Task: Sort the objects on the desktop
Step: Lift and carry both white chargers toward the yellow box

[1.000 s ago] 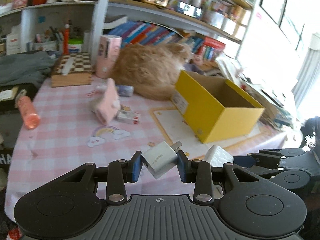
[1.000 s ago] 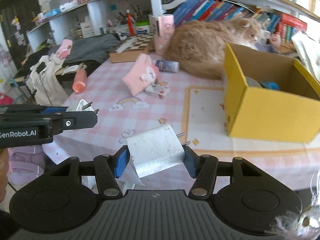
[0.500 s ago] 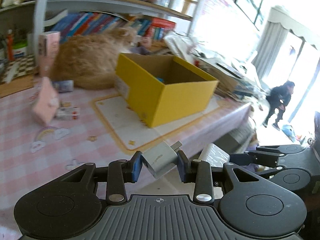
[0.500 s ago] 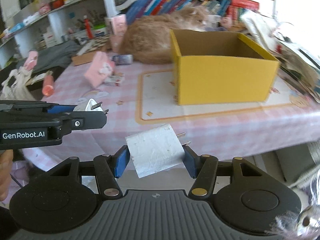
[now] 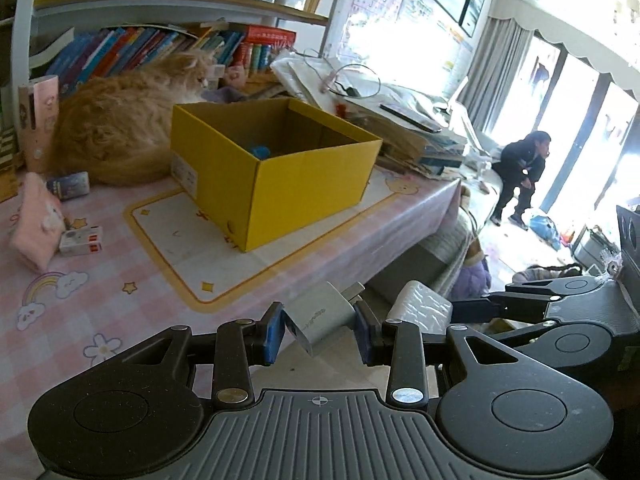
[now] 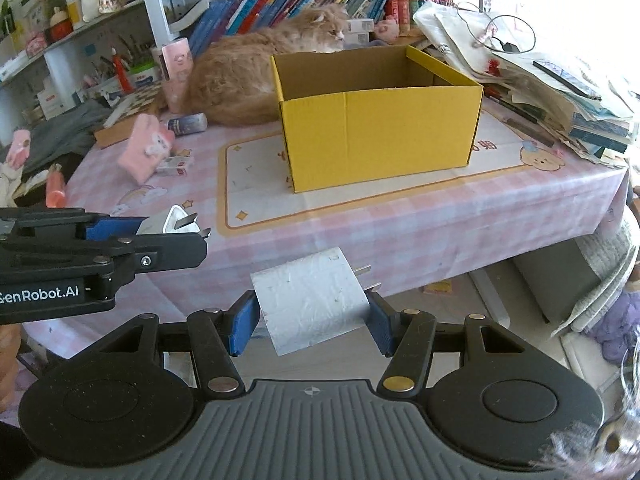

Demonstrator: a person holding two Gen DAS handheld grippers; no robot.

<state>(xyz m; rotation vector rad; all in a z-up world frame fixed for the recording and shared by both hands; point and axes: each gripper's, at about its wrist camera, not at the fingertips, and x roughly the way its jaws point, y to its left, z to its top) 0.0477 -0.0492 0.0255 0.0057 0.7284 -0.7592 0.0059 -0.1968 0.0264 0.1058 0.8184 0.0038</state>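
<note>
On table: yellow box [image 5: 280, 184] open | inside: blue item [image 5: 259, 151]

A table [image 6: 440, 224] under a pink checked cloth fills the middle of the right wrist view. A yellow box [image 6: 380, 136] stands open at centre on a cream mat [image 6: 256, 184]. A ginger cat [image 6: 240, 76] lies behind it. Left of centre lean a pink pouch [image 6: 146, 148], a small carton [image 6: 176, 165] and a dark tube [image 6: 187, 124]. Papers [image 6: 540, 84] pile up at right.
</note>
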